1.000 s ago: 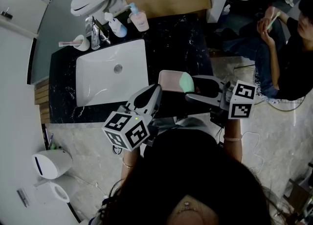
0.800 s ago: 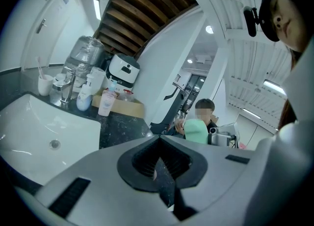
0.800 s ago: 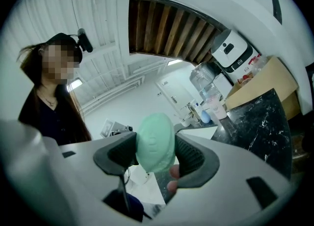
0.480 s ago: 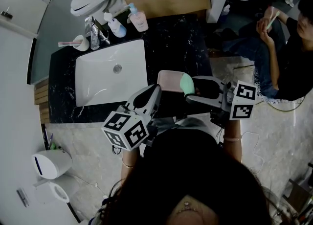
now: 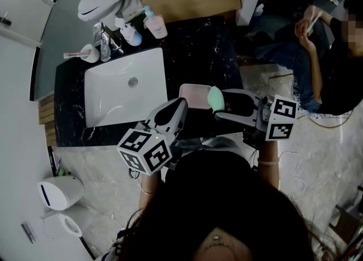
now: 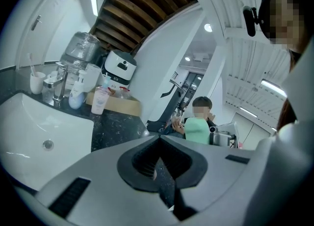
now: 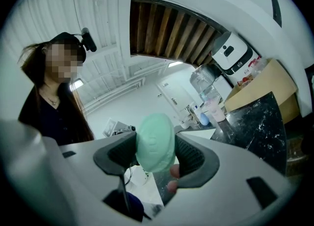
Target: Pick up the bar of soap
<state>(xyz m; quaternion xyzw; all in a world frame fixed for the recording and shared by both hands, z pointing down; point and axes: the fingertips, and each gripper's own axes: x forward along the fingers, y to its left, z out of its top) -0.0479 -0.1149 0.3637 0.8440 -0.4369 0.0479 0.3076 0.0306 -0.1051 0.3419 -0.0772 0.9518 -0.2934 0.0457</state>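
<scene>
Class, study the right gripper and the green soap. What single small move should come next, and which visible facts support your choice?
Probably raise the right gripper a little, with its jaws clamped. The green soap sits pinched between its pads, and in the head view it shows right at the edge of the pink soap dish, so more clearance seems wise.

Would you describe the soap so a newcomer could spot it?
Right of the white sink sits a pink dish. The soap is the mint-green oval at its right edge, clamped in the right gripper; nothing else nearby is green.
</scene>
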